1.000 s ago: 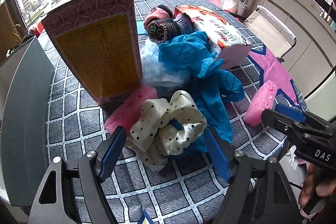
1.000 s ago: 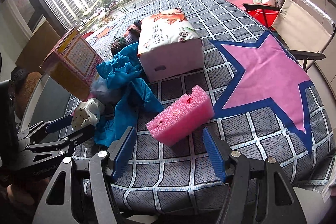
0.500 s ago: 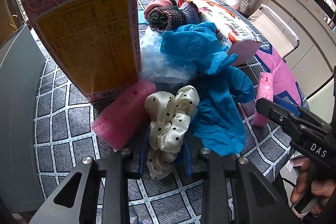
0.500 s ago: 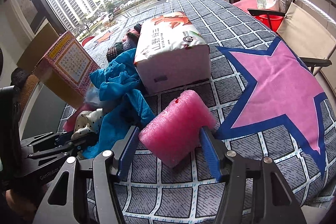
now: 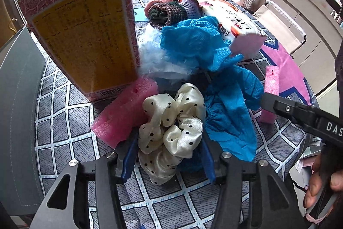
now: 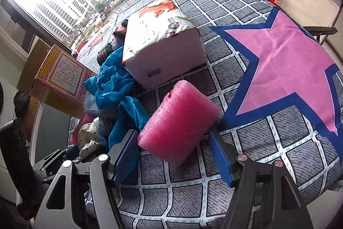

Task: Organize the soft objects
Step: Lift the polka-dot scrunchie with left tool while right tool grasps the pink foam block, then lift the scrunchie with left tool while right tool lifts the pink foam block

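Satin polka-dot scrunchie (image 5: pixel 171 128) sits between the left tool's (image 5: pixel 168 156) opening jaws on the checked desk (image 5: pixel 64 121). Rightward, the right tool (image 6: pixel 173 156) opens around a pink foam block (image 6: pixel 178 121). Sorting looks barely begun: blue cloth (image 5: pixel 203 46) and knitwear (image 5: pixel 167 12) lie heaped.

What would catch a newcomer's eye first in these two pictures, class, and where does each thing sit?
A cream polka-dot scrunchie sits between the left gripper fingers as its jaws open, with crumpled blue cloth behind it. A pink foam block lies between the right gripper fingers on the checked tablecloth, near its big pink star. A tall patterned box stands left.
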The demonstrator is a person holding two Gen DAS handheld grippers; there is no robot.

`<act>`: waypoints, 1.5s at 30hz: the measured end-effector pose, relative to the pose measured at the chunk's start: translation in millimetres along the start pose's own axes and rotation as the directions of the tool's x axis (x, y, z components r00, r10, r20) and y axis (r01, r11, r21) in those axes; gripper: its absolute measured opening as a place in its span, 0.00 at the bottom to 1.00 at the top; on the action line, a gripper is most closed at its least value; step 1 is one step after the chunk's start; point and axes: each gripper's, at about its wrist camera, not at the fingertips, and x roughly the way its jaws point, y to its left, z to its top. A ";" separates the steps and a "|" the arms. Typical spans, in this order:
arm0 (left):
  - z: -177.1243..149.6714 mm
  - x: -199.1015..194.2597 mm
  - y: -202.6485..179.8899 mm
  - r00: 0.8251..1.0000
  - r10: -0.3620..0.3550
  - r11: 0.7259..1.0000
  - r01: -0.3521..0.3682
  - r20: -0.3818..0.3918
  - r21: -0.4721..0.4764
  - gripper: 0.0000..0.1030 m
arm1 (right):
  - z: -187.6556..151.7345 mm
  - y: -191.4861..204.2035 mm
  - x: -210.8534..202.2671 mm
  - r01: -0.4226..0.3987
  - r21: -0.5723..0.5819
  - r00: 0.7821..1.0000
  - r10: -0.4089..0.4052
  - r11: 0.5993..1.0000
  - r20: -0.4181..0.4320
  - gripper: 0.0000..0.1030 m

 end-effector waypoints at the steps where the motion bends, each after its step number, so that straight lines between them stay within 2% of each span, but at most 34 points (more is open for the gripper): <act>1: -0.1 0.3 0.5 1.000 -0.005 1.000 0.005 -0.001 -0.004 0.54 | 0.4 2.4 2.9 0.012 -0.005 1.000 -0.012 1.000 -0.003 0.67; 3: -1.1 -2.6 2.2 1.000 -0.020 1.000 0.020 0.004 -0.009 0.52 | 0.6 7.1 3.8 0.035 -0.028 0.999 -0.034 0.999 0.013 0.67; 4: -2.1 -5.7 3.6 0.999 -0.031 0.999 0.031 0.012 -0.014 0.45 | 0.1 8.0 4.1 0.037 -0.035 0.999 -0.037 0.999 0.015 0.67; 5: -3.3 -9.0 5.2 0.999 -0.040 0.999 0.040 0.016 -0.017 0.42 | -1.0 7.8 2.7 0.026 -0.041 0.999 -0.025 0.999 0.026 0.67; 6: -5.0 -13.6 8.7 0.999 -0.048 0.999 0.048 0.021 -0.021 0.38 | -2.1 7.7 1.3 0.010 -0.053 0.999 -0.008 0.999 0.033 0.65; 7: -6.7 -18.1 11.5 0.998 -0.056 0.998 0.056 0.026 -0.025 0.35 | -3.4 8.6 -0.1 0.004 -0.076 0.999 -0.001 0.997 0.037 0.57; 15: -16.6 -56.3 12.2 0.992 -0.093 0.996 0.093 0.088 0.005 0.34 | -13.6 4.8 -28.1 0.045 -0.192 0.997 -0.032 0.980 0.072 0.56; 20: -17.3 -62.0 3.0 0.990 -0.081 0.995 0.074 0.112 0.063 0.35 | -12.6 7.9 -44.2 0.154 -0.290 0.985 -0.122 0.945 0.126 0.57; 23: -16.0 -52.0 7.1 0.994 -0.073 0.997 0.070 0.084 0.033 0.40 | -7.0 5.7 -45.7 0.212 -0.313 0.973 -0.171 0.926 0.153 0.57; 25: -13.4 -46.3 11.0 0.994 -0.083 0.997 0.083 0.068 0.000 0.57 | -5.2 3.9 -41.1 0.264 -0.329 0.961 -0.219 0.907 0.167 0.57; 29: -11.5 -39.4 23.5 0.994 -0.094 0.994 0.097 0.060 -0.052 0.67 | -7.6 3.0 -23.1 0.356 -0.379 0.934 -0.316 0.854 0.166 0.57; 33: -11.6 -29.7 32.6 0.995 -0.099 0.990 0.102 0.030 -0.093 0.68 | -12.6 -2.6 -10.1 0.351 -0.383 0.936 -0.327 0.855 0.127 0.57; 41: -7.4 -11.2 14.0 0.997 -0.079 0.996 0.079 -0.002 -0.027 0.68 | -14.6 -14.4 -6.7 0.310 -0.339 0.951 -0.292 0.888 0.103 0.57; 43: -6.2 -2.9 13.5 0.998 -0.063 0.998 0.063 -0.020 -0.028 0.68 | -14.0 -13.8 -5.8 0.314 -0.342 0.949 -0.295 0.886 0.108 0.57; 45: -6.9 3.8 17.3 0.996 -0.081 0.996 0.079 -0.033 -0.043 0.68 | -14.7 -13.7 -6.4 0.312 -0.335 0.950 -0.292 0.889 0.110 0.57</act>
